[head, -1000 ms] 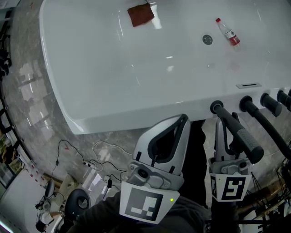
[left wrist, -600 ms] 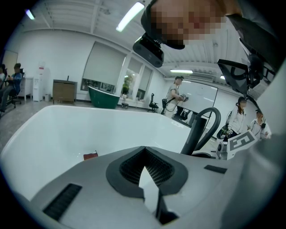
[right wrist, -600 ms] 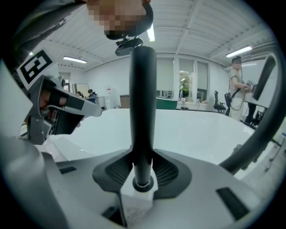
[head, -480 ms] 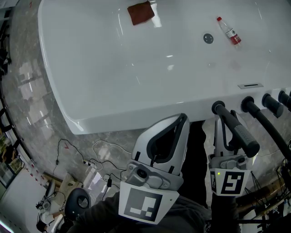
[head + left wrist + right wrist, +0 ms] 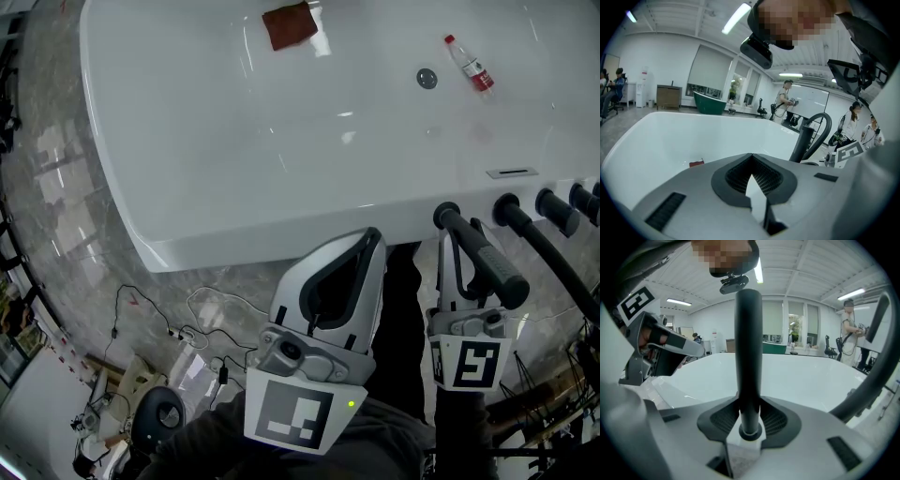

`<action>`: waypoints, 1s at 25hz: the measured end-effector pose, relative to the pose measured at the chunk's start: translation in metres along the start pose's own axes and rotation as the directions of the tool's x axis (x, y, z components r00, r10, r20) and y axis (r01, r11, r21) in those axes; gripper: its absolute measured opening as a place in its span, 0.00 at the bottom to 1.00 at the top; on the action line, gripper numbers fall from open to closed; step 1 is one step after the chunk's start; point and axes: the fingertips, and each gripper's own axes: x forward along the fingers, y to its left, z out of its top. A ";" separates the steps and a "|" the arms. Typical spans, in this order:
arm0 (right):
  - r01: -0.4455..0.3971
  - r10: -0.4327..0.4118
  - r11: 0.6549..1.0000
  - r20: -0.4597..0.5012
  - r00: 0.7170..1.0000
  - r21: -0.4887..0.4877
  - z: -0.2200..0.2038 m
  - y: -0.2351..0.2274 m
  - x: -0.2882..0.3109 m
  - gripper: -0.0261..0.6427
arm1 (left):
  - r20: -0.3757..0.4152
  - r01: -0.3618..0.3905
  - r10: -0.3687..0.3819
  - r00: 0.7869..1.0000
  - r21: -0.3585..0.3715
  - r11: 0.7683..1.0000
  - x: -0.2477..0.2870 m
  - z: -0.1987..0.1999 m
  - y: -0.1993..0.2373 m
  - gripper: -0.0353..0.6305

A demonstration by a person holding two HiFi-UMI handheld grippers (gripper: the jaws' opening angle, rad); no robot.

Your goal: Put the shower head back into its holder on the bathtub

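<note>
The black shower head slants up from the white bathtub's near rim at the right. Its black hose curves away to the right. My right gripper is shut on its lower part. In the right gripper view the shower head stands upright between the dark pads, its ringed end resting on a white base. My left gripper hangs just short of the rim, shut with nothing in it. In the left gripper view its tips meet, and the shower head stands to the right.
Inside the tub lie a brown cloth, a small bottle with a red label and the drain. Black knobs line the rim at the right. Cables trail over the marble floor at the left. People stand in the room behind.
</note>
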 end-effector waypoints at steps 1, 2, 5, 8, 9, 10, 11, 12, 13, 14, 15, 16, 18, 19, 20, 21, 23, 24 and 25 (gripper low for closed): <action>0.000 0.000 1.000 -0.002 1.000 0.000 0.000 0.000 0.000 0.25 | -0.003 -0.006 0.006 1.000 -0.010 1.000 0.003 0.004 0.002 0.06; -0.001 0.001 1.000 -0.004 1.000 0.000 0.000 0.001 0.000 0.25 | -0.010 -0.011 0.011 1.000 -0.020 1.000 0.006 0.009 0.004 0.06; -0.027 0.027 1.000 -0.009 1.000 0.003 -0.001 0.006 0.001 0.25 | -0.011 -0.015 0.015 1.000 -0.017 1.000 0.007 0.014 0.005 0.06; -0.045 0.045 0.999 -0.010 0.999 -0.002 -0.001 0.008 0.004 0.29 | 0.003 -0.015 0.015 1.000 0.002 1.000 0.008 0.015 0.003 0.06; -0.045 0.045 0.999 -0.008 0.999 0.000 0.000 0.009 0.003 0.31 | 0.003 -0.014 0.014 1.000 0.007 1.000 0.009 0.014 0.003 0.06; -0.048 0.048 0.999 -0.008 0.999 0.004 0.001 0.010 0.003 0.33 | -0.001 -0.014 0.014 1.000 0.012 1.000 0.009 0.013 0.003 0.06; -0.055 0.055 0.998 -0.008 0.998 0.010 0.001 0.011 0.002 0.35 | -0.007 -0.013 0.014 1.000 0.016 1.000 0.010 0.012 0.003 0.06; -0.064 0.064 0.998 -0.008 0.998 0.016 0.002 0.013 0.000 0.37 | -0.012 -0.014 0.014 1.000 0.017 1.000 0.010 0.012 0.002 0.06; -0.072 0.072 0.997 -0.005 0.997 0.022 0.002 0.015 -0.001 0.39 | -0.016 -0.014 0.015 1.000 0.016 1.000 0.009 0.012 0.002 0.06; -0.078 0.078 0.997 -0.001 0.997 0.027 0.003 0.015 -0.002 0.40 | -0.016 -0.015 0.015 1.000 0.016 1.000 0.009 0.012 0.001 0.06; -0.080 0.080 0.996 0.003 0.997 0.031 0.004 0.015 -0.002 0.41 | -0.015 -0.015 0.015 1.000 0.017 1.000 0.009 0.014 0.001 0.06; -0.081 0.081 0.996 0.006 0.997 0.033 0.005 0.015 -0.003 0.41 | -0.012 -0.014 0.014 1.000 0.019 1.000 0.009 0.015 0.000 0.06; -0.080 0.080 0.996 0.011 0.997 0.033 0.007 0.015 -0.003 0.42 | -0.008 -0.013 0.013 1.000 0.027 1.000 0.008 0.016 -0.001 0.06; -0.080 0.080 0.996 0.013 0.997 0.032 0.009 0.015 -0.003 0.42 | -0.007 -0.013 0.014 1.000 0.031 0.999 0.008 0.016 -0.002 0.06; -0.081 0.080 0.996 0.016 0.997 0.032 0.010 0.015 -0.003 0.42 | -0.007 -0.015 0.015 1.000 0.033 0.999 0.009 0.016 -0.002 0.06; -0.082 0.081 0.996 0.021 0.996 0.032 0.012 0.015 -0.004 0.42 | -0.007 -0.016 0.016 1.000 0.034 0.999 0.009 0.015 -0.002 0.06; -0.083 0.083 0.996 0.031 0.996 0.031 0.014 0.015 -0.006 0.42 | -0.009 -0.017 0.018 1.000 0.033 0.999 0.010 0.014 -0.003 0.06; -0.082 0.081 0.996 0.034 0.996 0.029 0.015 0.015 -0.007 0.42 | -0.009 -0.017 0.017 1.000 0.035 0.999 0.011 0.014 -0.003 0.06; -0.078 0.077 0.997 0.037 0.996 0.027 0.016 0.014 -0.007 0.42 | -0.008 -0.015 0.016 1.000 0.039 0.999 0.011 0.014 -0.004 0.06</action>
